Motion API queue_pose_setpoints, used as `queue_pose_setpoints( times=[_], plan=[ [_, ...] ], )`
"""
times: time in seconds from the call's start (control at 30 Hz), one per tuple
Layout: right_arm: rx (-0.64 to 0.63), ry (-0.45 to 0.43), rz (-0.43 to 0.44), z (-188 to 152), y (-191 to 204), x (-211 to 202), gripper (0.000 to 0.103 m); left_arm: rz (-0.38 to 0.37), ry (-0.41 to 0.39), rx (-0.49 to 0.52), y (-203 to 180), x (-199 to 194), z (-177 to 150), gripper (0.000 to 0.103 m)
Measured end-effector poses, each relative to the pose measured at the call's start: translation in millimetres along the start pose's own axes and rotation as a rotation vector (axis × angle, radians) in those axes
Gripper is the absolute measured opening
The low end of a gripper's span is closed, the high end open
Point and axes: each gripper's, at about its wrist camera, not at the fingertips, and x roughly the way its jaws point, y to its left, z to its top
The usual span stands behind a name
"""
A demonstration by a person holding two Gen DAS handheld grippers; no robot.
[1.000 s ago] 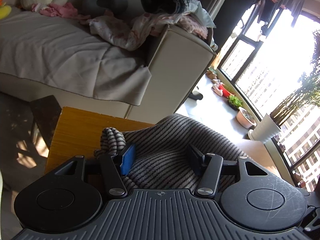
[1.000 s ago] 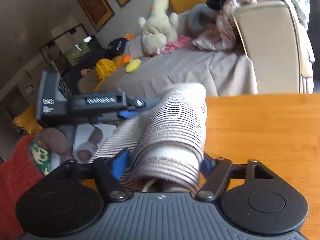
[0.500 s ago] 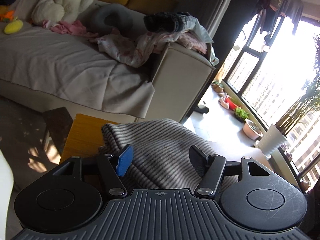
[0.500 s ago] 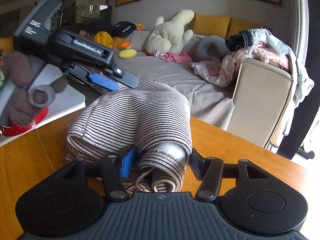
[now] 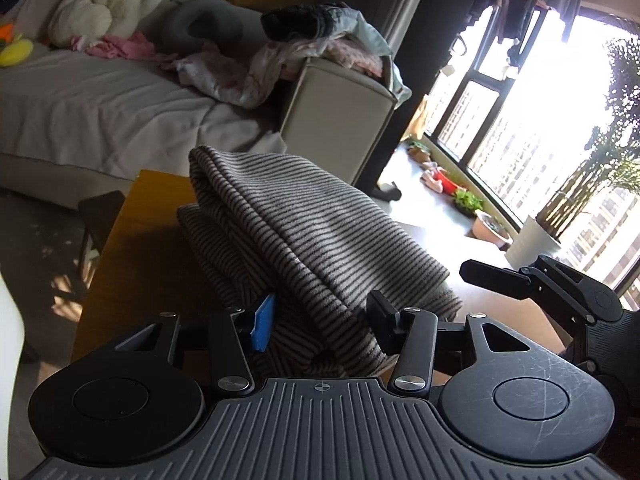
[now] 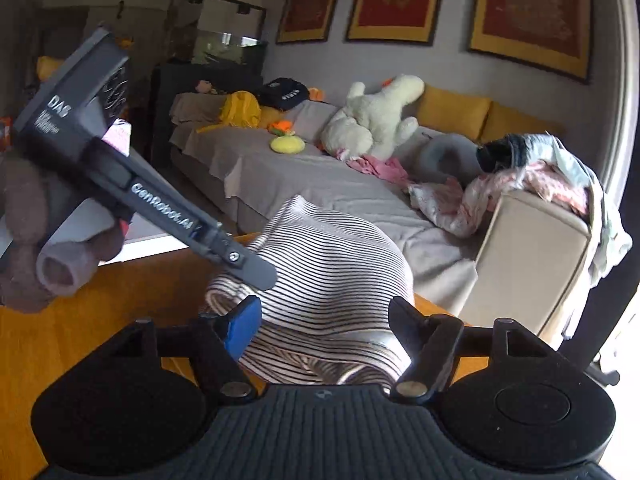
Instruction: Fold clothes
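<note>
- We see a striped garment (image 5: 304,240), grey with thin dark lines, folded into a thick bundle that lies on a wooden worktop (image 5: 136,264), near the worktop's far edge that faces the sofa (image 5: 100,120).
- In the left wrist view the bundle's long axis runs from the near end, between the fingers of the left claw, away towards the sofa. Its rounded folded edge is at that far end, and the looser layered ends lie at the claw end.
- Our left claw (image 5: 320,322) is about half open and closing, with the garment's near end between its fingers; we judge it is not yet pinching the cloth.
- Our right claw (image 6: 324,320) is wide and opening. The bundle lies between its fingers, which stand clear of the cloth on both sides.
- We judge the main risk is the fold coming undone: the top layer sits humped, not flat, so it could spring back once the right claw lets go.
- A second risk: the closing left claw may catch only the top layer, so a pull would peel the stack apart.
- A third: the bundle lies near the worktop's sofa-side edge, so a push that way could slide it off.
</note>
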Motion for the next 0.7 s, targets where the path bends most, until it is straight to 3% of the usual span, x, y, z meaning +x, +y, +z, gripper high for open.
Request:
queue_pose_setpoints(
  times=[0.13, 0.23, 0.27, 0.3, 0.37, 0.43, 0.47, 0.57, 0.7],
  plan=[
    [-0.077, 0.013, -0.003, 1.3, 19.6, 13.7, 0.080, 0.014, -0.017, -0.075, 15.5, -14.0, -5.1, 0.064],
    [-0.137, 0.026, -0.009, 1.2, 33.1, 25.9, 0.080, 0.010, -0.002, -0.143, 32.4, -19.1, -13.5, 0.057],
    [-0.145, 0.035, 0.005, 0.7, 34.7, 30.2, 0.075, -0.018, 0.010, -0.157, 35.2, -17.5, -16.4, 0.054],
    [-0.143, 0.047, 0.031, 0.7, 35.1, 34.2, 0.060, -0.045, 0.023, -0.171, 37.9, -15.9, -19.2, 0.047],
    [-0.063, 0.065, 0.092, 4.7, 29.5, 36.8, 0.044, -0.101, 0.047, -0.201, 43.5, -12.3, -24.7, 0.041],
    [0.049, 0.062, 0.132, 13.3, 18.3, 34.0, 0.014, -0.154, 0.067, -0.254, 50.4, -4.9, -28.8, 0.040],
    [0.127, 0.055, 0.167, 19.5, 9.1, 31.6, 0.007, -0.175, 0.080, -0.281, 53.7, 0.3, -31.5, 0.040],
    [0.341, 0.031, 0.281, 37.2, -17.8, 32.2, 0.007, -0.202, 0.082, -0.295, 55.4, 9.1, -35.5, 0.040],
    [0.563, 0.099, 0.403, 35.6, -43.4, 61.1, 0.008, -0.203, 0.078, -0.285, 51.3, 12.5, -34.9, 0.041]
  ],
)
